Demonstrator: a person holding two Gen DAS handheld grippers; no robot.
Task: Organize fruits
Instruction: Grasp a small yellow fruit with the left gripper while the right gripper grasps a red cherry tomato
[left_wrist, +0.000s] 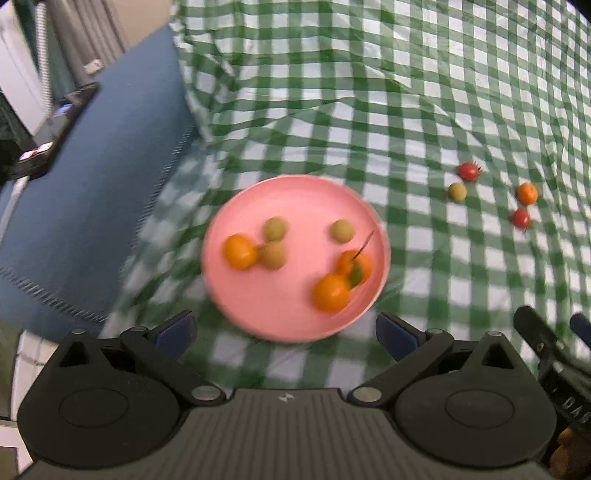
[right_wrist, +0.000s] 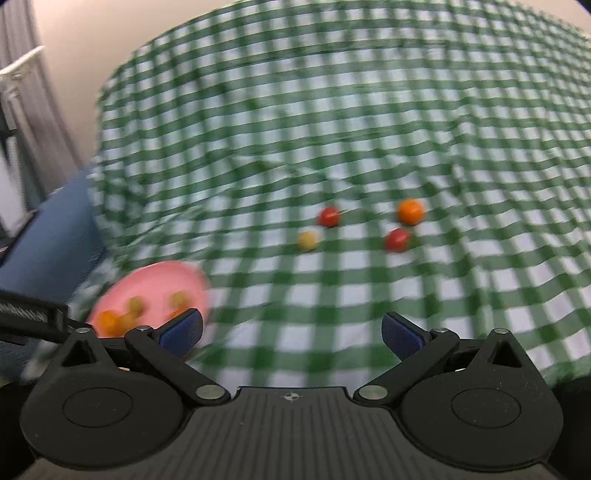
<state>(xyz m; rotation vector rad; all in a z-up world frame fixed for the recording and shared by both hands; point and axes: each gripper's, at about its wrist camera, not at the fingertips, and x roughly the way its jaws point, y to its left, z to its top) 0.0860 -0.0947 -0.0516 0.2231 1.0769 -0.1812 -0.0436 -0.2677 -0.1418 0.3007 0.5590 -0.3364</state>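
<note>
Both jaws wide, empty. Left gripper (left_wrist: 284, 334) hovers at near rim of plate (left_wrist: 255, 314), six fruits on it. Right gripper (right_wrist: 291, 332) aims at four loose fruits (right_wrist: 398, 240) on checked cloth (right_wrist: 369, 110), well apart. Small, round, light, roll easily, probably soft: pinch across middle, gently.

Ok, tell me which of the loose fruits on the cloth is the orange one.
The orange fruit at the far right of the loose group of four. The two red ones and the yellowish one differ in colour.
</note>
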